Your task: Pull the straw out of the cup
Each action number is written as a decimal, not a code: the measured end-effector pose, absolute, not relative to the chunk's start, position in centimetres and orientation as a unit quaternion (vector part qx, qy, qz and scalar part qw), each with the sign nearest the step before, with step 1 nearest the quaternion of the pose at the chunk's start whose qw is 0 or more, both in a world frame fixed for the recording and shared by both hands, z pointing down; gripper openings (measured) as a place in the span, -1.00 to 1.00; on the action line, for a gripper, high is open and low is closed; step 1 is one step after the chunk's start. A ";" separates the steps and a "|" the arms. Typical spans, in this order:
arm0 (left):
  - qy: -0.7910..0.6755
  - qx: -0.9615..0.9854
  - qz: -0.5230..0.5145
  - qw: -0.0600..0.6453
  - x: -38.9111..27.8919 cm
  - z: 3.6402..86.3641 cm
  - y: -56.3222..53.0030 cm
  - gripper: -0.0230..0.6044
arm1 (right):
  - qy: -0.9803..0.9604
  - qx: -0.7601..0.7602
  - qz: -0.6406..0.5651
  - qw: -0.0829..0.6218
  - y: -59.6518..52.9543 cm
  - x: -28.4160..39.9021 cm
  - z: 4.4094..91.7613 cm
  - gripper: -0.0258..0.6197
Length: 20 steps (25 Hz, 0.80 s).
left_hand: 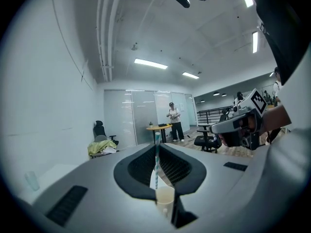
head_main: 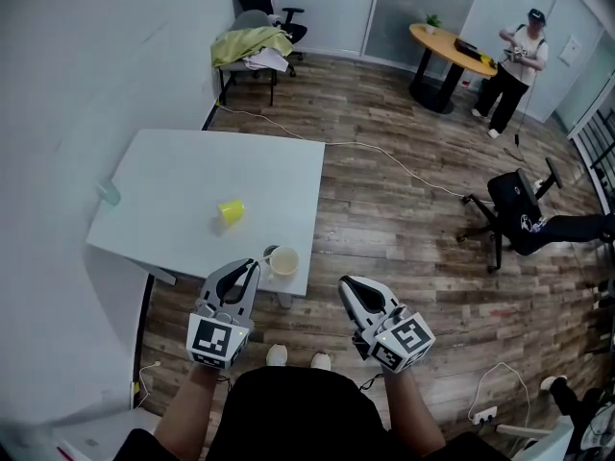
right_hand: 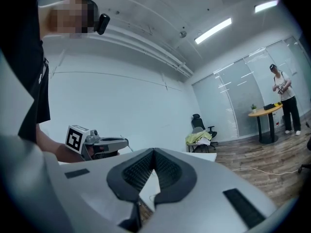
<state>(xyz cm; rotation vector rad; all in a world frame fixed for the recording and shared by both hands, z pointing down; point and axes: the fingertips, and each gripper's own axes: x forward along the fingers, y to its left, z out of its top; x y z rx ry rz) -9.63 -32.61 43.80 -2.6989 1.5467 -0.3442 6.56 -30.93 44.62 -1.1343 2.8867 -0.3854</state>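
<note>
Head camera: high above near edge of white table (head_main: 192, 181), steeply down. Gripper cameras: low, level there, facing across table; all share standing person (head_main: 514, 60) beyond.

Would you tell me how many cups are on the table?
3, all on the table: a yellow cup in the middle, a beige cup at the near edge by the left gripper, a clear cup at the left edge.

Bright, even indoor light comes from long ceiling lamps (left_hand: 150, 63), which burn out to pure white in both gripper views. The glass wall (left_hand: 141, 115) carries their reflections. Shadows on the white surface (head_main: 192, 181) are faint and soft. Both gripper views bend strongly toward a dark round rim. The near fingers (left_hand: 138, 171) look slightly soft, while the far room is clear.
</note>
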 end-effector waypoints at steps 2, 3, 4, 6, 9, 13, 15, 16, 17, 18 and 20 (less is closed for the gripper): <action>0.497 -0.862 -0.102 0.003 -9.8 43.5 -32.5 -0.81 | 0.924 -0.363 -0.122 0.008 -30.8 6.5 44.6 -0.85; 0.497 -0.862 -0.099 0.001 -9.9 43.5 -32.4 -0.81 | 0.924 -0.363 -0.121 0.008 -30.8 6.6 44.6 -0.85; 0.498 -0.862 -0.098 0.000 -10.0 43.5 -32.3 -0.81 | 0.924 -0.363 -0.121 0.008 -30.8 6.6 44.5 -0.85; 0.497 -0.862 -0.097 -0.001 -10.2 43.4 -32.4 -0.81 | 0.923 -0.365 -0.121 0.008 -30.9 6.6 44.4 -0.85; 0.494 -0.864 -0.095 -0.008 -10.3 43.7 -32.5 -0.81 | 0.921 -0.369 -0.122 0.006 -31.0 6.6 44.5 -0.85; 0.491 -0.866 -0.099 -0.011 -10.0 44.4 -32.6 -0.81 | 0.920 -0.372 -0.123 0.004 -30.8 6.8 44.8 -0.85; 0.487 -0.868 -0.099 -0.012 -9.8 44.6 -32.8 -0.81 | 0.919 -0.375 -0.122 0.002 -30.9 6.9 44.9 -0.85; 0.486 -0.868 -0.098 -0.012 -9.8 44.7 -33.0 -0.81 | 0.918 -0.376 -0.122 0.002 -31.0 6.9 45.0 -0.85; 0.485 -0.869 -0.098 -0.013 -9.7 44.8 -33.1 -0.81 | 0.918 -0.377 -0.122 0.001 -31.1 6.9 45.0 -0.85; 0.484 -0.870 -0.099 -0.014 -9.7 44.9 -33.2 -0.81 | 0.918 -0.378 -0.121 0.001 -31.2 7.0 45.1 -0.85; 0.482 -0.871 -0.099 -0.015 -9.6 45.1 -33.4 -0.81 | 0.917 -0.380 -0.121 0.000 -31.3 7.0 45.1 -0.85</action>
